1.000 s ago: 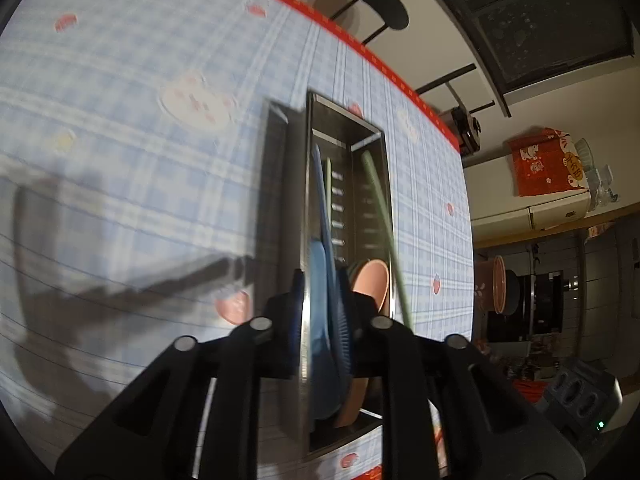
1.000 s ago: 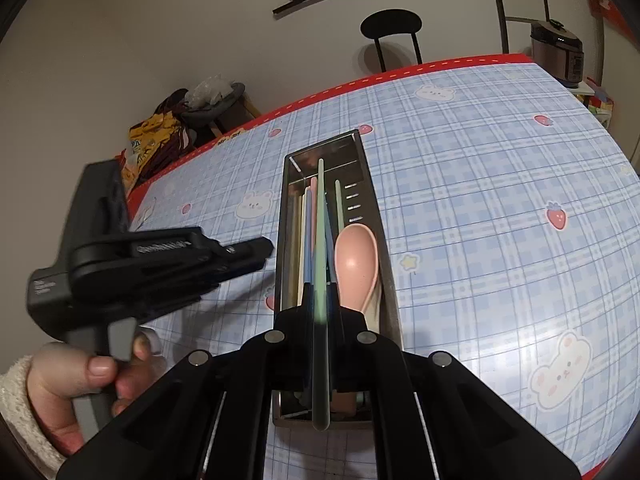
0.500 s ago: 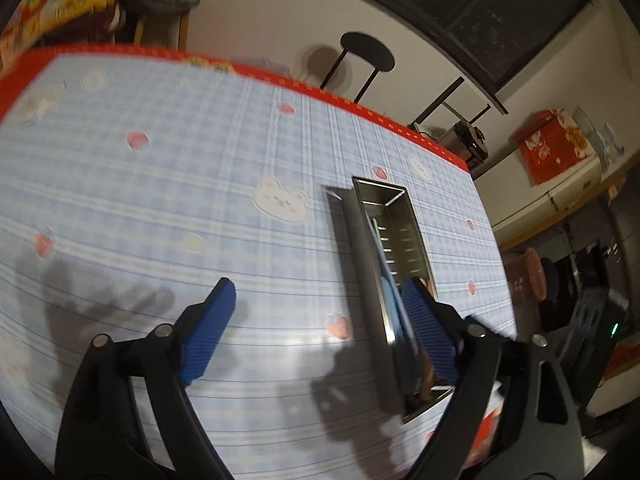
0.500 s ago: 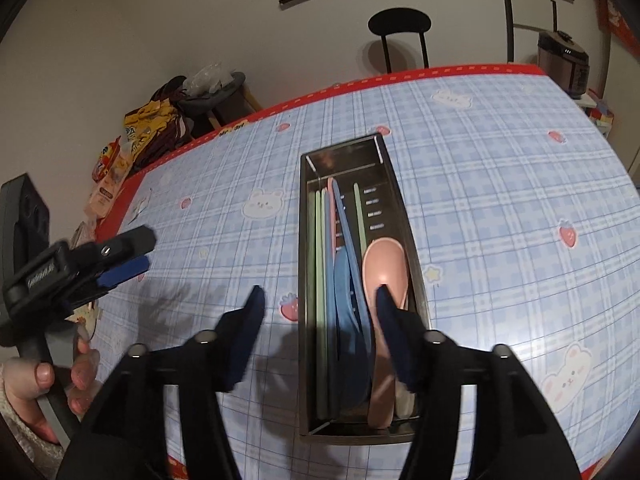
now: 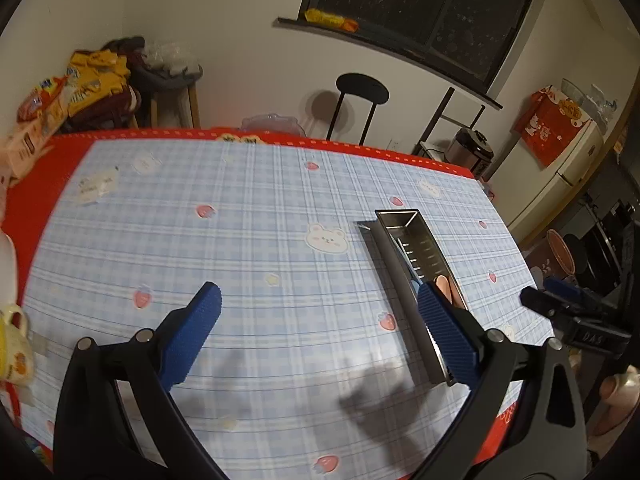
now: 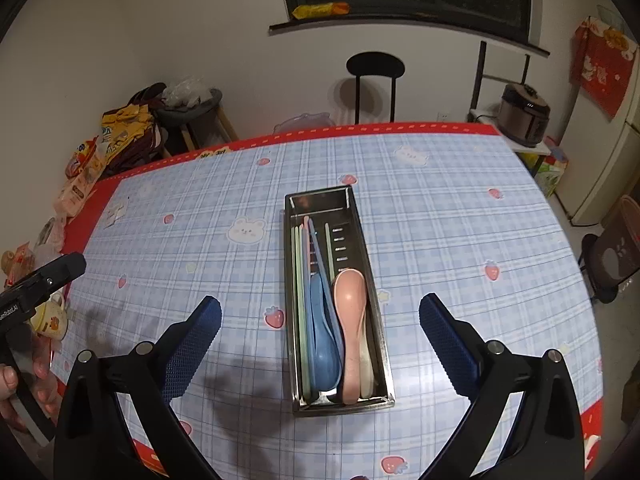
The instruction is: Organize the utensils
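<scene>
A metal tray (image 6: 372,296) sits near the middle of a blue checked surface (image 6: 460,240), holding a pink spoon (image 6: 350,300), a blue spoon (image 6: 322,344) and green and pink chopsticks (image 6: 299,280) laid lengthwise. The right claw (image 6: 320,322) hangs above the tray, the left claw (image 5: 320,308) beside it; both are empty, their jaws opening wide.

Home dining room: rice cooker (image 6: 524,119), fridge (image 5: 560,184)
</scene>
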Available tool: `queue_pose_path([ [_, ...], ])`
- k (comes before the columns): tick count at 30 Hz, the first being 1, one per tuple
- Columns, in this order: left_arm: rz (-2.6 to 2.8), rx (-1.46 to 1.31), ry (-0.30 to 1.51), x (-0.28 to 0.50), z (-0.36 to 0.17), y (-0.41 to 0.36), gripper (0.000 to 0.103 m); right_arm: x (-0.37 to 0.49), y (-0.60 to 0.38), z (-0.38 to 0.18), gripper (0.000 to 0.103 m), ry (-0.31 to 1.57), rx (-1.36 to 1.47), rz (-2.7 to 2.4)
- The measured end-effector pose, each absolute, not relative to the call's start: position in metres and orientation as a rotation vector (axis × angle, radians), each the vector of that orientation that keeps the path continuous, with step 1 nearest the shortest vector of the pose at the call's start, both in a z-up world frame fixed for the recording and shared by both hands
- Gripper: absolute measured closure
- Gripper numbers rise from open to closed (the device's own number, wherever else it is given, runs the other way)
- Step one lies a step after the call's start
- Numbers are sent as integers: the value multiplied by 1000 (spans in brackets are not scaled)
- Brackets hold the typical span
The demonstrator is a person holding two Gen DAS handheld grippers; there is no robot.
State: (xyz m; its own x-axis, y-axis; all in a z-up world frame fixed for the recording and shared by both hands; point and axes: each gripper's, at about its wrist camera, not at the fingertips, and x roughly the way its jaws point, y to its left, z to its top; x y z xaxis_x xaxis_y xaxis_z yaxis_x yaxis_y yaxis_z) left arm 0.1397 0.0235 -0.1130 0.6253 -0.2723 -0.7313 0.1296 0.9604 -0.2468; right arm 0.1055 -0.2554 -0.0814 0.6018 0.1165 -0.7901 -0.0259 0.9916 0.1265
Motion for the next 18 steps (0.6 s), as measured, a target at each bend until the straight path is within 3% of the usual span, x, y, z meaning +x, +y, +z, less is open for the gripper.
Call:
queue_pose_path([
  [18, -250, -6, 633, 71, -6, 44, 6, 28, -234, 23, 6, 752, 13, -70],
])
